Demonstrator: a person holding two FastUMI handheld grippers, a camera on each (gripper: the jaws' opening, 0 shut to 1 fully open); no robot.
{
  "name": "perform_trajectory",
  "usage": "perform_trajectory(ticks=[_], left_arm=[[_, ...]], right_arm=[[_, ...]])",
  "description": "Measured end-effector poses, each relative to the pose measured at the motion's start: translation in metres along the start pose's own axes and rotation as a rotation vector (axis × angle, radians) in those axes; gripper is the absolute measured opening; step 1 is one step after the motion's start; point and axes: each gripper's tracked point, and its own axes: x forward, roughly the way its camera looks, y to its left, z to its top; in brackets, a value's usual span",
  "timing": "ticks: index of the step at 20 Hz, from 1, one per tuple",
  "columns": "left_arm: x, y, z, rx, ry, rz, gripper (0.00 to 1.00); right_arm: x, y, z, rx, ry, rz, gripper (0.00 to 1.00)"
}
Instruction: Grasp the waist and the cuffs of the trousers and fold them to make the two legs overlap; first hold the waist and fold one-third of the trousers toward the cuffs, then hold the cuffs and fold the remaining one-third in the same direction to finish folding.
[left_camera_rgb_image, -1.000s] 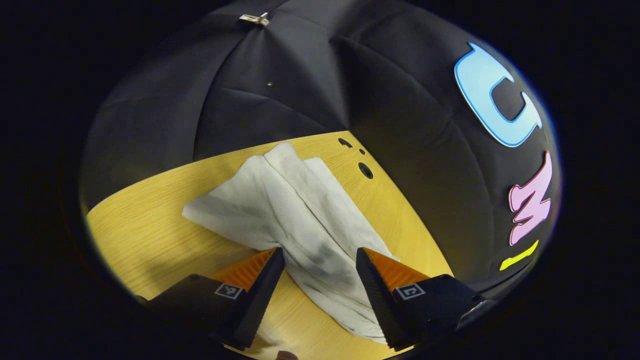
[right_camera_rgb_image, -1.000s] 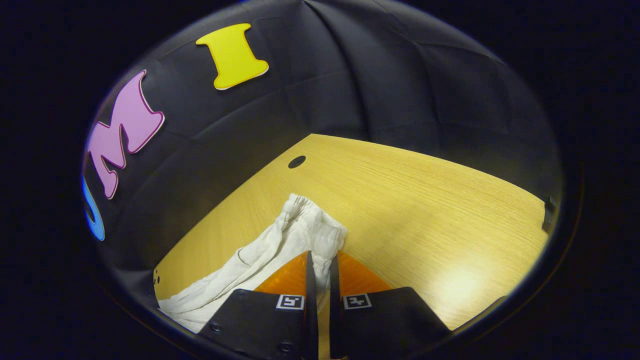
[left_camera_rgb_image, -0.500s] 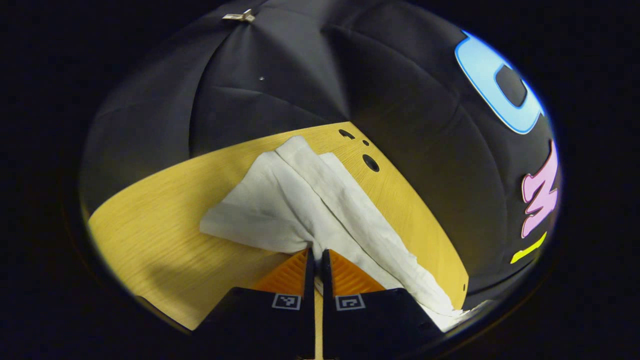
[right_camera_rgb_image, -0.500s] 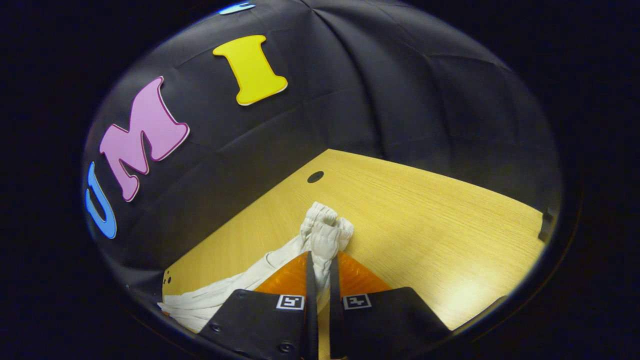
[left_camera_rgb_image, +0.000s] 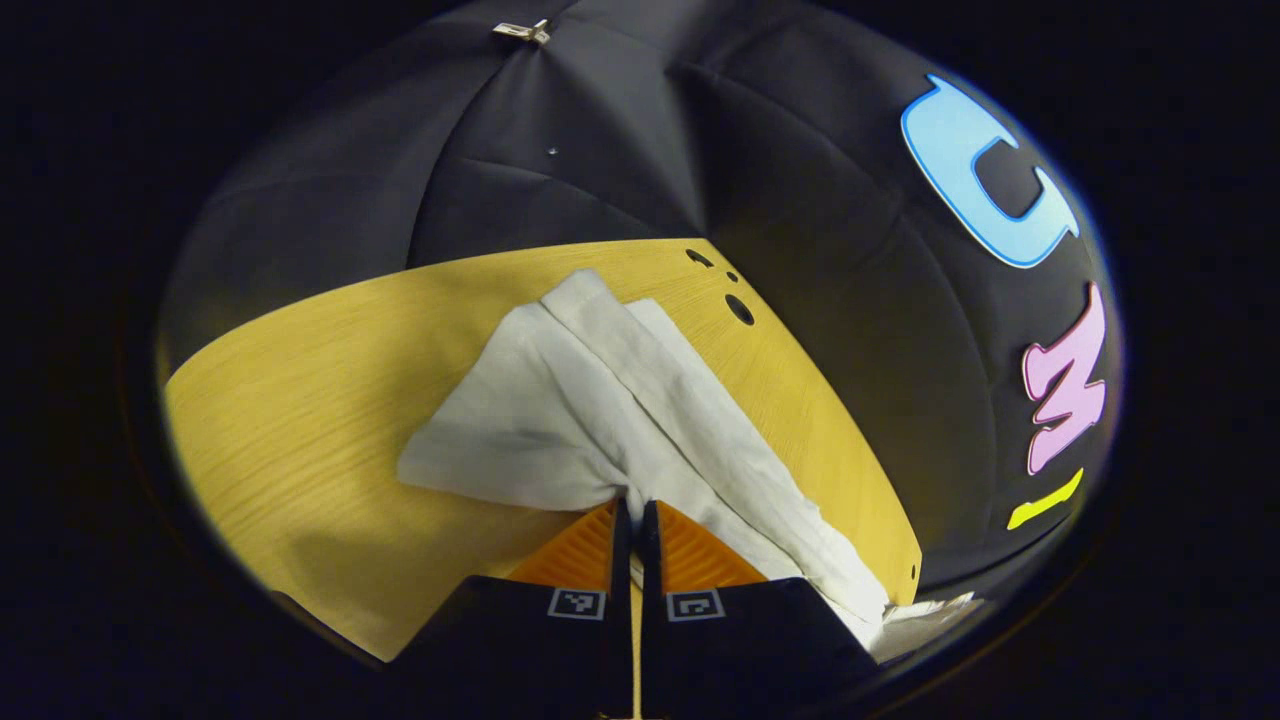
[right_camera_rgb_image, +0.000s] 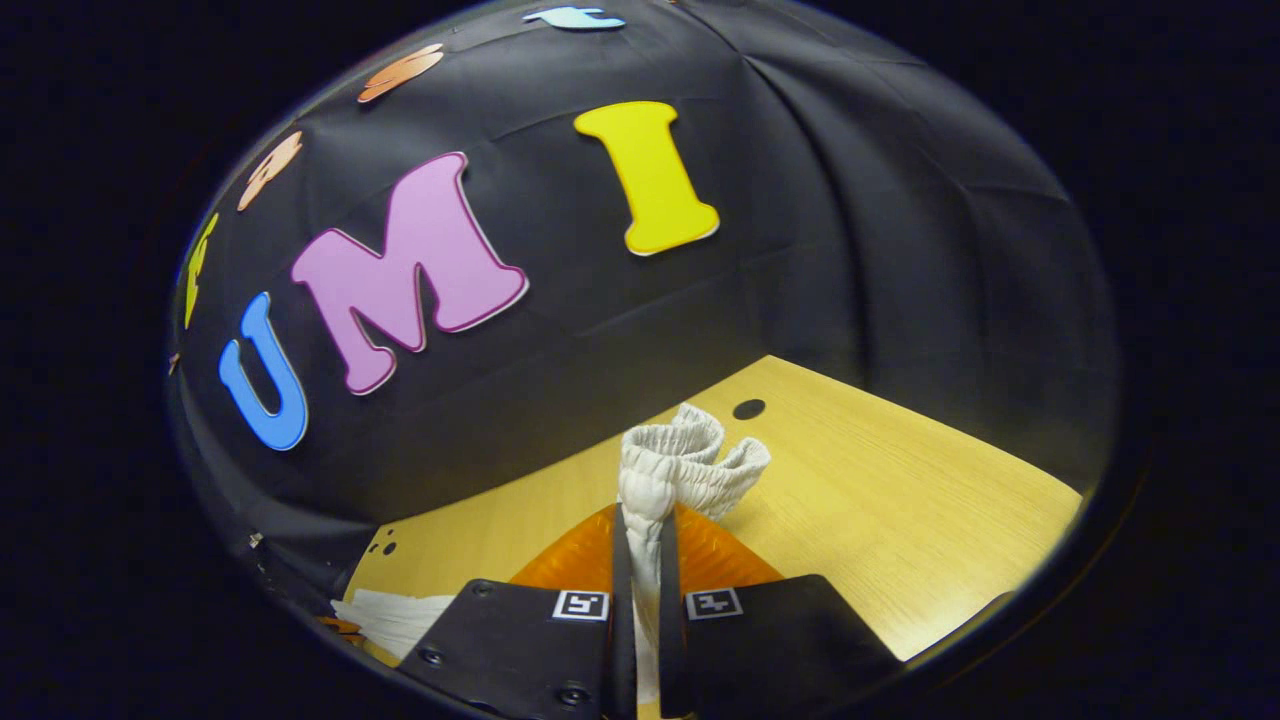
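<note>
The left hand-held gripper (left_camera_rgb_image: 632, 515) is pinching the white trousers (left_camera_rgb_image: 600, 400) at a gathered edge, its fingers closed on the cloth. The right hand-held gripper (right_camera_rgb_image: 640, 525) is clamping the elastic waist (right_camera_rgb_image: 685, 462), lifted off the worktop (right_camera_rgb_image: 900, 510). In the left gripper view the legs are lying spread toward 12 o'clock. To make the legs overlap well, both grips should probably be moving together, keeping the cloth taut.

From the left gripper view we look down close along the table (left_camera_rgb_image: 300, 400) toward its far corner. From the right gripper view we look lower and flatter across the table (right_camera_rgb_image: 900, 520). Both share the trousers (left_camera_rgb_image: 600, 400).
</note>
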Motion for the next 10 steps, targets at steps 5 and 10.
perform_trajectory(ticks=[5,10], left_arm=[[-0.018,-0.003,-0.027,-0.017,0.013,-0.016,0.08],[-0.032,-0.008,-0.052,-0.031,0.018,-0.023,0.08]], right_arm=[[-0.014,0.070,0.001,0.017,0.000,0.131,0.13],[-0.025,0.127,-0.023,-0.006,0.037,0.227,0.13]])
